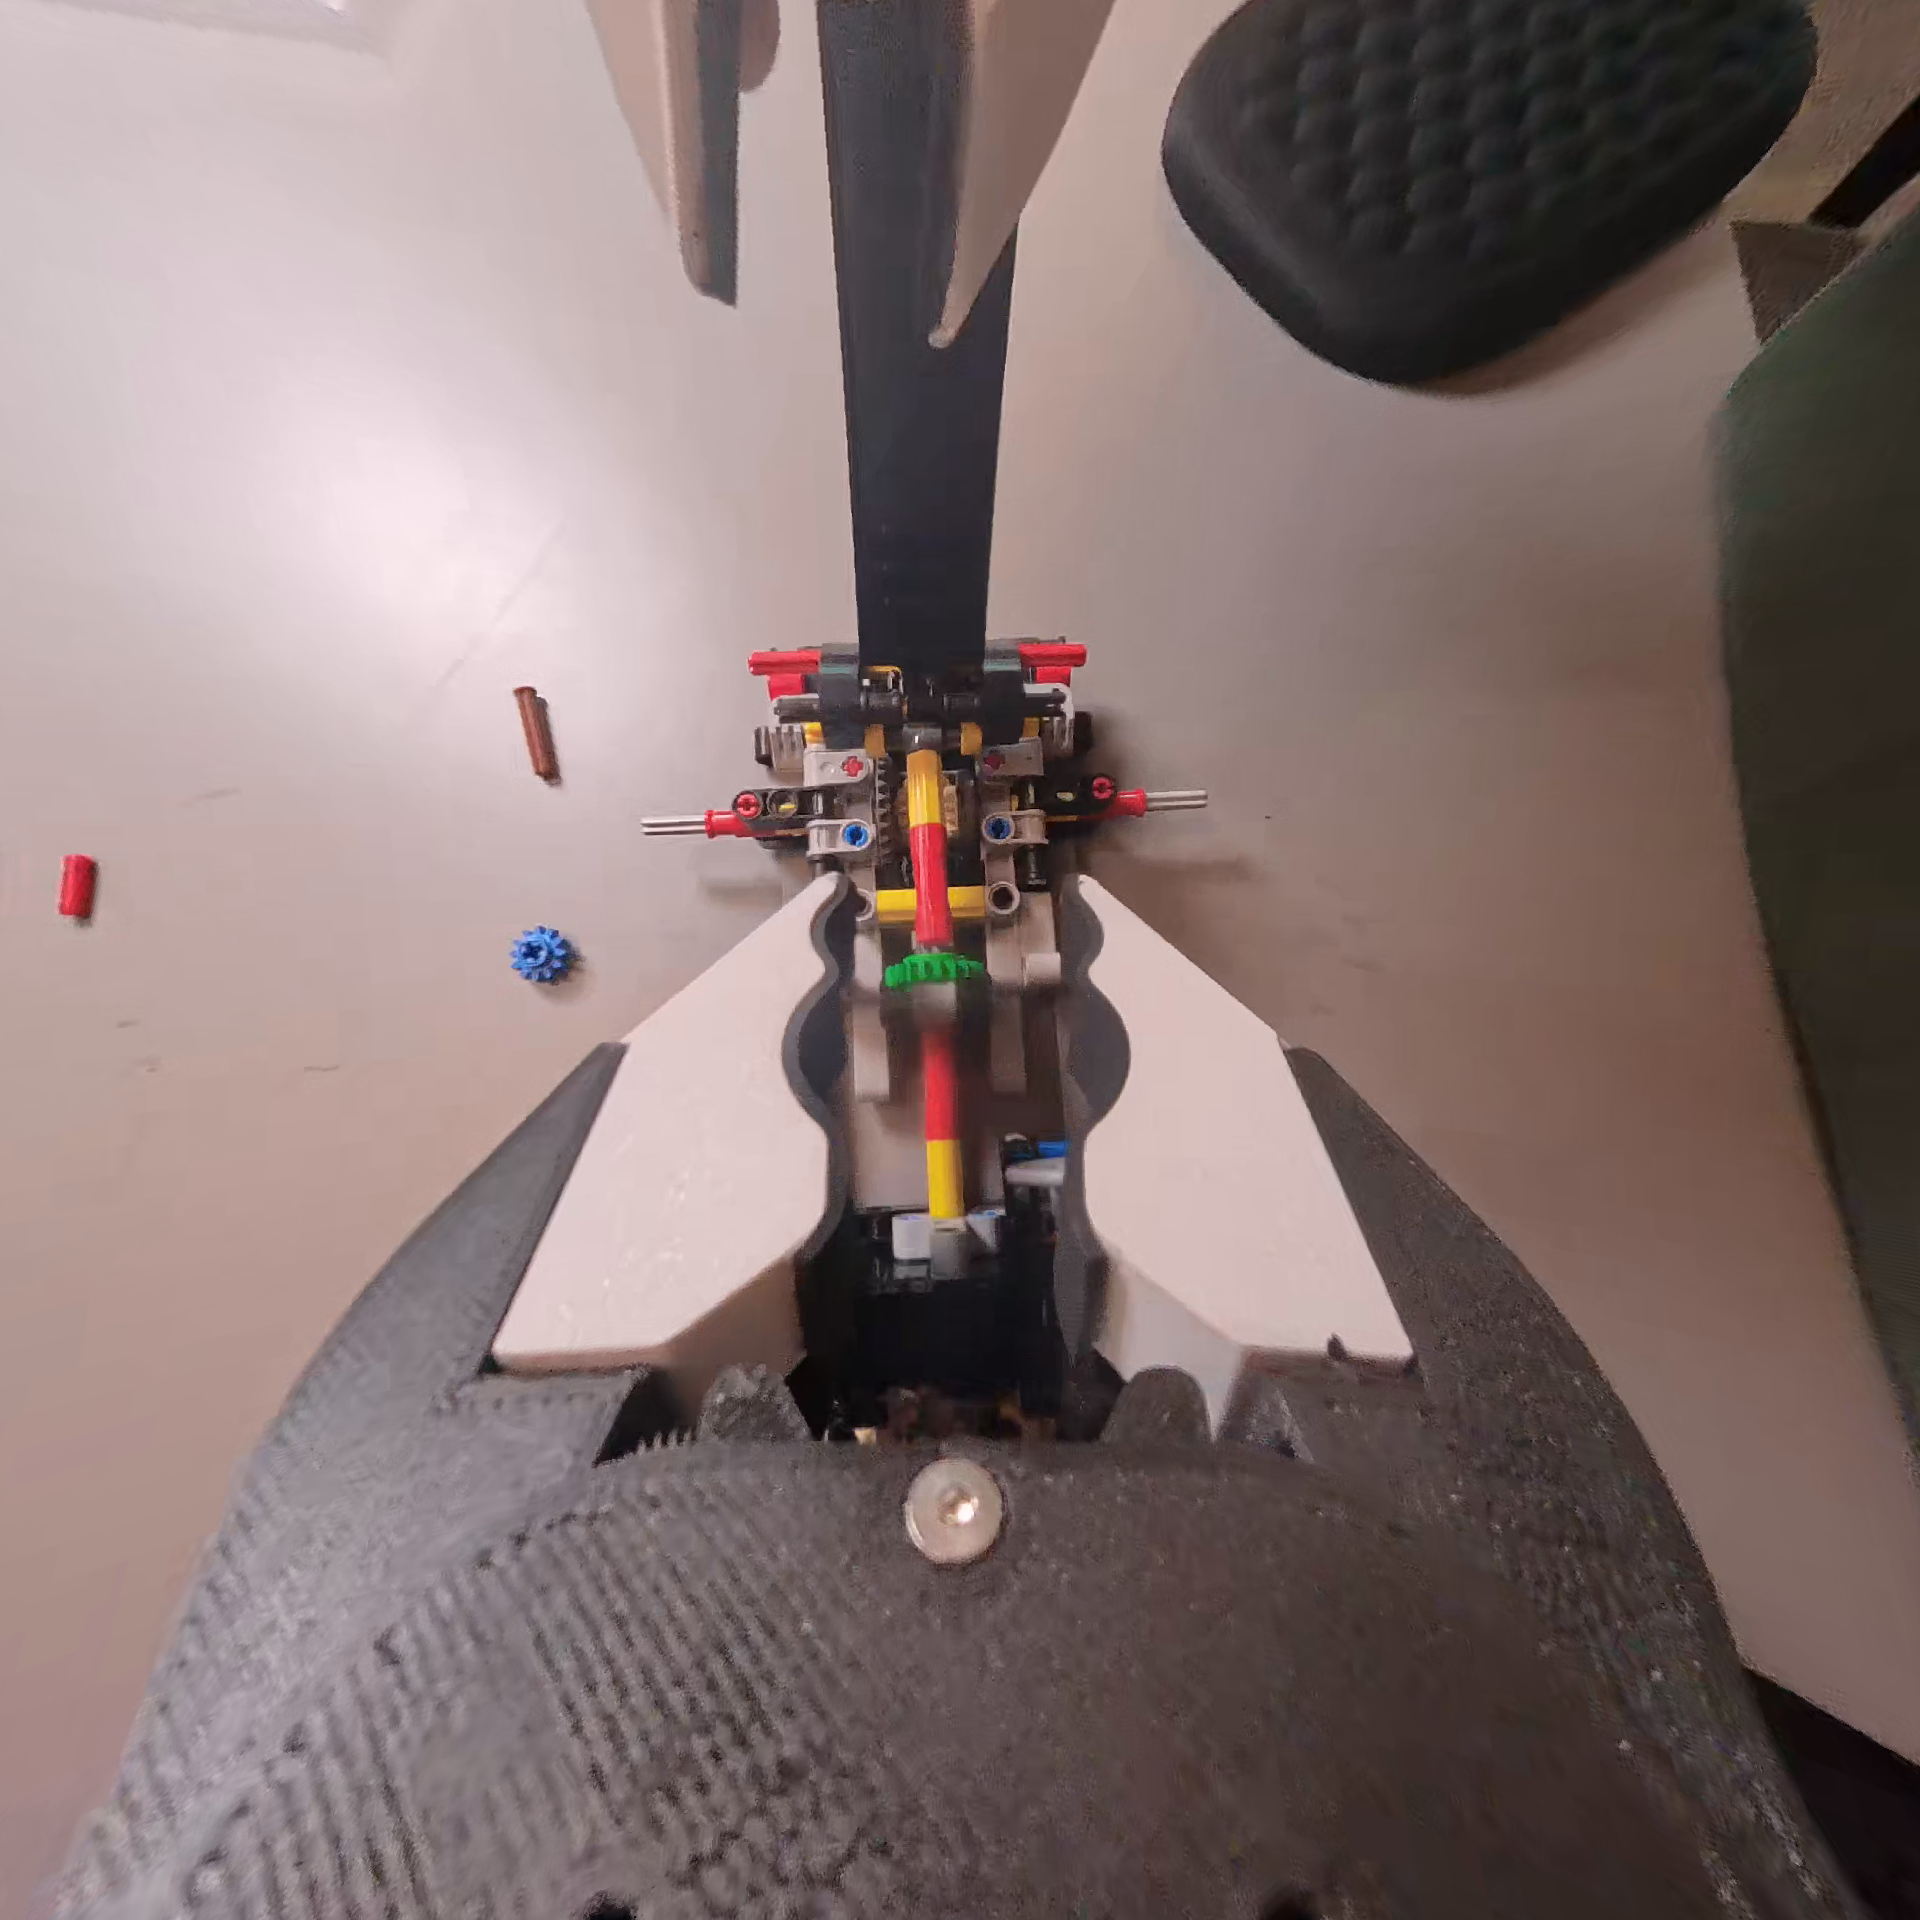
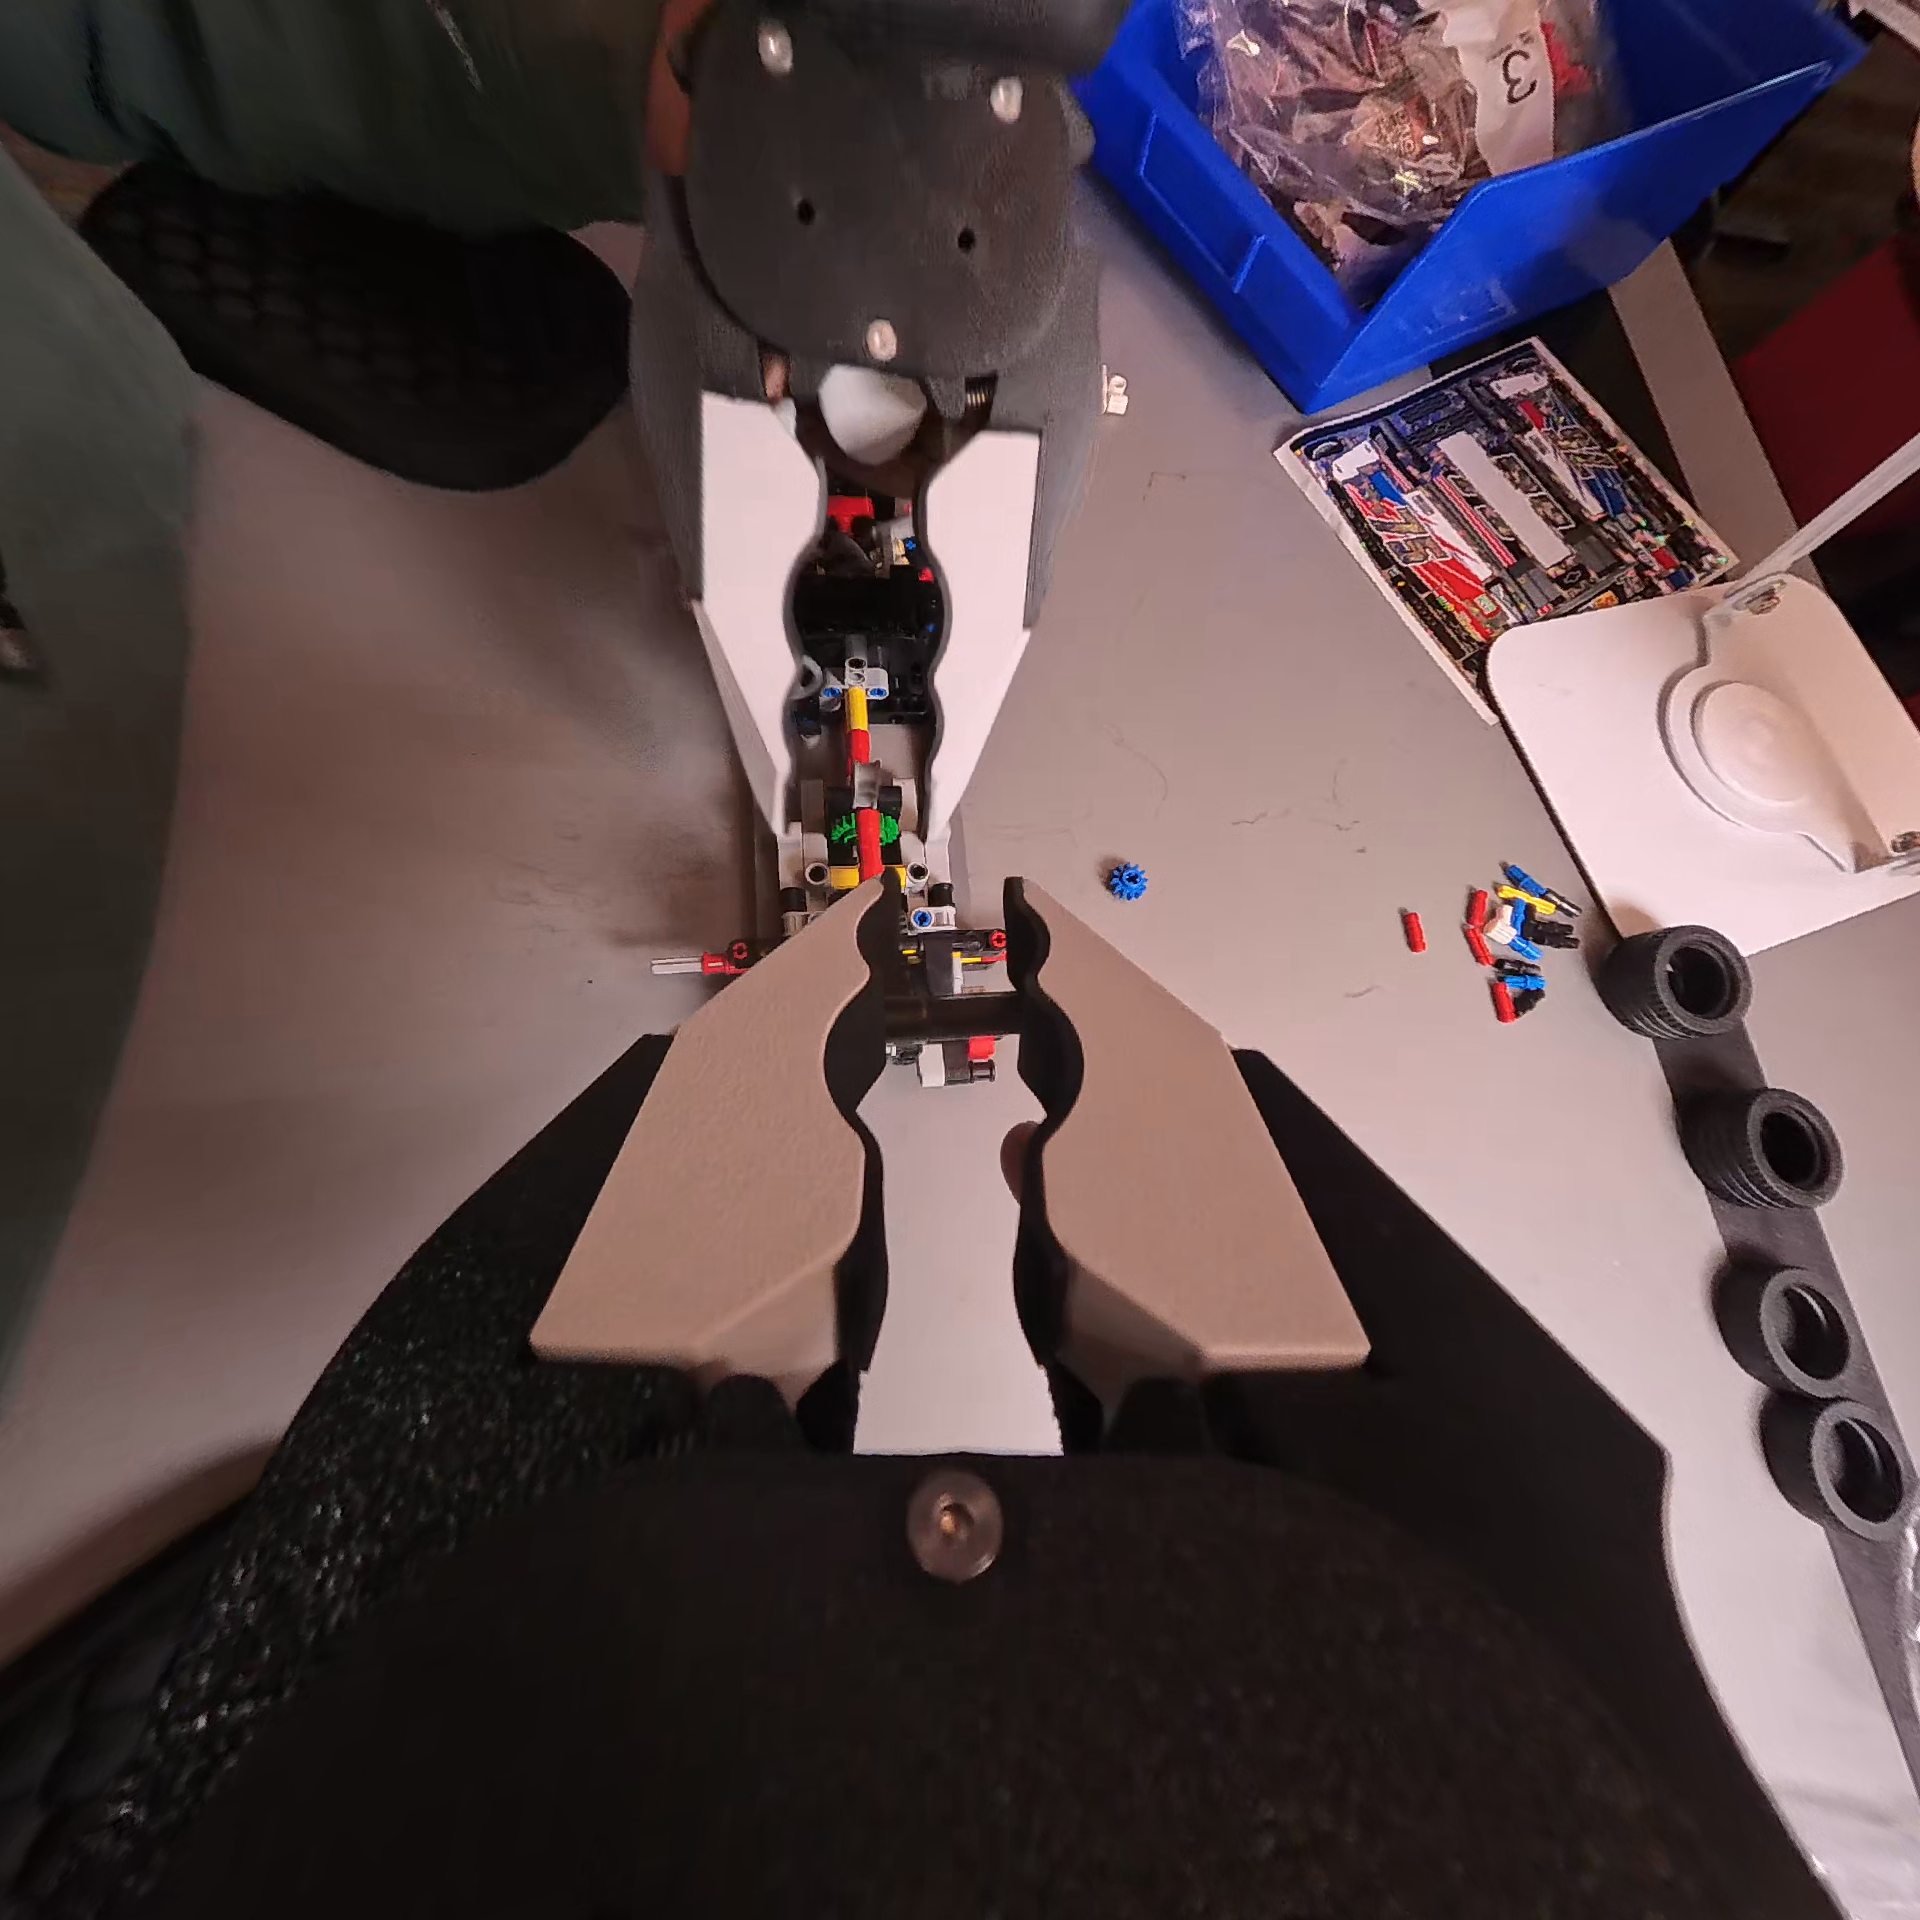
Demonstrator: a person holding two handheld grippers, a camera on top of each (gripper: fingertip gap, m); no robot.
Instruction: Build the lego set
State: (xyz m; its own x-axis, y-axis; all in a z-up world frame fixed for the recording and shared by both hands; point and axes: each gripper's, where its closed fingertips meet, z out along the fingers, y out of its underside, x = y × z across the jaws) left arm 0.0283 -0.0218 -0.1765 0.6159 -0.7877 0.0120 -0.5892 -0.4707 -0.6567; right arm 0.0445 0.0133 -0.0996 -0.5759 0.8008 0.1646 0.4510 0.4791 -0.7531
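With the left gripper clamped along the lego chassis on the counter and the right gripper part-open around its far end, uneven squeezing could pop axles loose.

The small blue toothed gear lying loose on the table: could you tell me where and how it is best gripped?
Grip the small blue toothed gear across its toothed rim, coming straight down from above; it lies flat and apart from other parts, so fingers fit either side.
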